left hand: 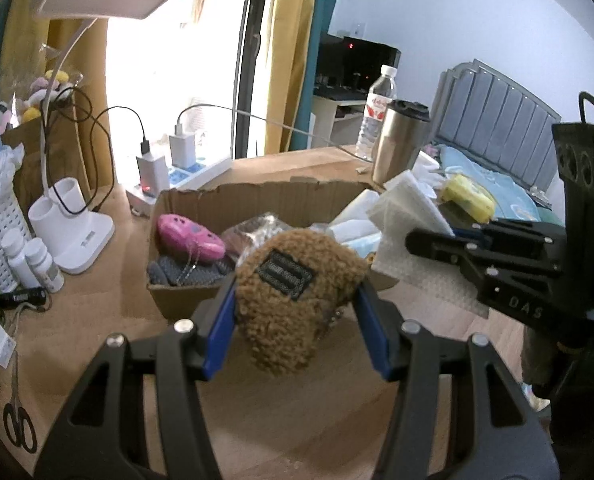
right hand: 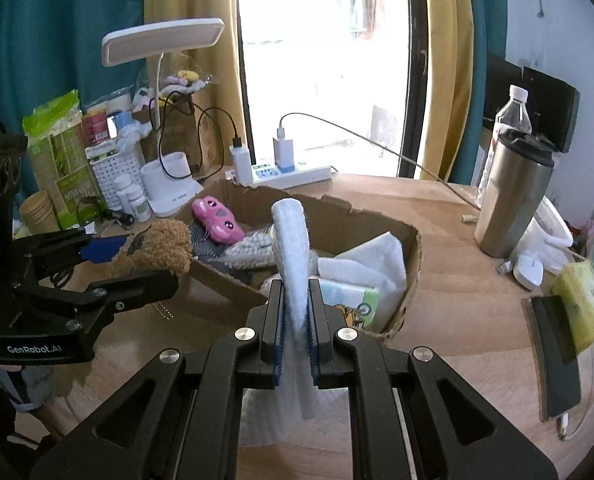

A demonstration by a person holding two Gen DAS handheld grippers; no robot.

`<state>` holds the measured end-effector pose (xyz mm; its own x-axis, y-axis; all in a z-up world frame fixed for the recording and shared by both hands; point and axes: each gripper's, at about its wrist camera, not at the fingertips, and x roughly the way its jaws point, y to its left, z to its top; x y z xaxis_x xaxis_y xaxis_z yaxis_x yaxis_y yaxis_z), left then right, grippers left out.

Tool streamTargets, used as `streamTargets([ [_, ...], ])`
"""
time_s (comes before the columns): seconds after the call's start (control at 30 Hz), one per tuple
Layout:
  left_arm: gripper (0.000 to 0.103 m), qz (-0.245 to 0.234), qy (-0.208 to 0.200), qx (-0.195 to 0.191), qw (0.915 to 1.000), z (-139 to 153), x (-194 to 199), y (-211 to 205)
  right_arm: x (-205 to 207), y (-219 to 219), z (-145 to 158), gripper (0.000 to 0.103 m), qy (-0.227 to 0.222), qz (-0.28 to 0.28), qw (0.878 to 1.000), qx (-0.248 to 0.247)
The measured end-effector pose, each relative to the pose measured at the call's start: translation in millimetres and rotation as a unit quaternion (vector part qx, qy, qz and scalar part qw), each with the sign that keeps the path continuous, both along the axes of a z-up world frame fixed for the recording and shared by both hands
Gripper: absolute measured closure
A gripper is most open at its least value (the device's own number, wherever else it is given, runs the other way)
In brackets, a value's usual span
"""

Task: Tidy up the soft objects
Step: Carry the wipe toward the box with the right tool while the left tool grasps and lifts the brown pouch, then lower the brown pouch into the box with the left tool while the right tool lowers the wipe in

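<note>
Across the middle of both frames sits the cardboard box [right hand: 401,240], open-topped on the wooden worktop [right hand: 449,216], its torn rim sagging; it looks light and floppy, so I would not lean on its walls. Inside it I can see a pink plush toy [left hand: 189,236] toward the left end, lying on something dark and knitted, and folded white cloths [right hand: 361,264] with a printed tissue pack [right hand: 349,300] at the right end.

Next in size is the white cloth [right hand: 293,248] standing up the centre of the right wrist view. My right fingers [right hand: 296,344] are clamped shut on it, pinching it low down, so its upper end rises above the pads and bends over while the rest hangs below. It is thin, limp and very light: it will fold wherever it is unsupported, and a pinch on a gathered thickness should hold better than one on a single edge.

Smaller again is the brown fuzzy pouch [left hand: 293,300], at lower centre of the left wrist view, in front of the box's near wall and clear of the worktop. My left fingers [left hand: 295,312] grip it from both sides about half spread, the blue pads pressed into the pile. It squashes easily and weighs little; I judge the fleece grippy, and a hold across the body, away from the dark sewn label [left hand: 285,274], seems safest. A short chain [right hand: 163,309] dangles beneath it and could snag the box rim.
</note>
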<state>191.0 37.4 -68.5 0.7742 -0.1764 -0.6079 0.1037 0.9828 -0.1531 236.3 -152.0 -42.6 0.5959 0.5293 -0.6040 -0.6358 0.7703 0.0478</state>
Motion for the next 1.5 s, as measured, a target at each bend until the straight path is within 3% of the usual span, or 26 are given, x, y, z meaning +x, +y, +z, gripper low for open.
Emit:
streamTargets([
  [0.6,0.045,-0.008,-0.002,0.022,0.9997,10.4,38.3,-13.8,33.5,-16.0,10.8,0.092,-0.009,-0.014,0.999,0.028],
  [1.5,0.042,-0.049,0.05,0.017,0.9974,-32.4,100.8,-42.3,80.7,-26.1,-9.0,0.092,0.015,-0.036,0.999,0.034],
])
